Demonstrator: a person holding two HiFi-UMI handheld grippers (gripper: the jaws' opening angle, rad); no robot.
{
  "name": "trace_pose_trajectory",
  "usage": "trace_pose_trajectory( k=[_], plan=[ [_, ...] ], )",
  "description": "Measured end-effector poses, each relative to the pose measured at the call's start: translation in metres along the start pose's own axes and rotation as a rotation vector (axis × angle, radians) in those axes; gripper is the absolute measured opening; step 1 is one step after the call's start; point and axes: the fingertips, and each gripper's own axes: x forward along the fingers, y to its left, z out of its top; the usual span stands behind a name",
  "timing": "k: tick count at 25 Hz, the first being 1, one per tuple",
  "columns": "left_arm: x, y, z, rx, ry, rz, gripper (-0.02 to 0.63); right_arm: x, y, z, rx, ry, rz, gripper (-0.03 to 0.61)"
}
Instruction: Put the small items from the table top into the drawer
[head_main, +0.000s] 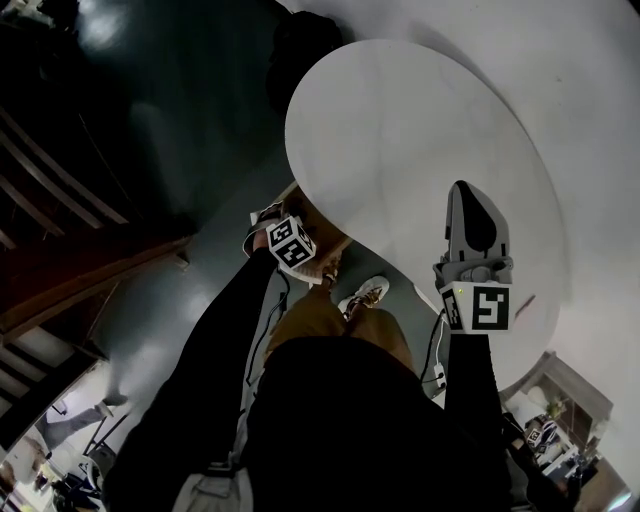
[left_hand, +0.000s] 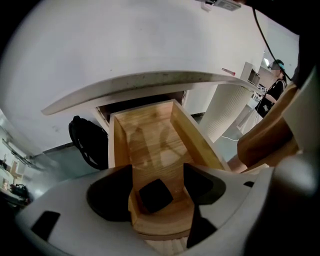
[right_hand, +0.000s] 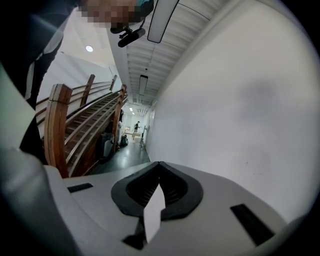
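The left claw (left_hand: 157, 175) hung over the open wooden drawer (left_hand: 192, 131), which stood pulled out from under the rim of the white desk (head_main: 400, 130). Its jaws were spread wide. Between them a small black item (left_hand: 156, 195) lay on the drawer floor at the near end, touching neither pad as far as the left gripper view showed. The rest of the drawer floor, toward 12 o'clock, showed bare wood.

The right claw (right_hand: 159, 172) was pressed together, pinching a thin white slip (right_hand: 154, 212) that stuck out edge-on from between the pads toward the camera. In the head view this gripper sat over the desk's edge at about 4 o'clock, pointing toward 12, well apart from the left one, which was down by the drawer at the desk's 7 o'clock side.

A black bag (left_hand: 86, 142) rested on the floor at 9 o'clock of the drawer, and the desk's white ribbed pedestal (left_hand: 225, 112) stood at 2 o'clock. A wooden staircase (right_hand: 87, 130) rose at 9 o'clock in the right gripper view.
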Motion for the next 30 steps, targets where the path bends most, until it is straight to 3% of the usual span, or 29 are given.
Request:
trace_pose_trajectory(
  k=[15, 19, 26, 30],
  plan=[
    [-0.011, 0.004, 0.005, 0.014, -0.026, 0.034, 0.339, -0.009, -0.003, 0.005, 0.000, -0.025, -0.020, 0.026],
    [-0.026, 0.007, 0.000, -0.019, -0.029, 0.066, 0.339, -0.018, -0.006, 0.016, 0.006, -0.061, -0.033, 0.026],
    [-0.091, 0.028, 0.014, -0.090, -0.125, 0.215, 0.339, -0.041, -0.019, 0.027, 0.020, -0.105, -0.051, 0.026],
    [-0.139, 0.037, 0.048, -0.099, -0.228, 0.289, 0.339, -0.059, -0.031, 0.029, 0.032, -0.132, -0.073, 0.026]
  ],
)
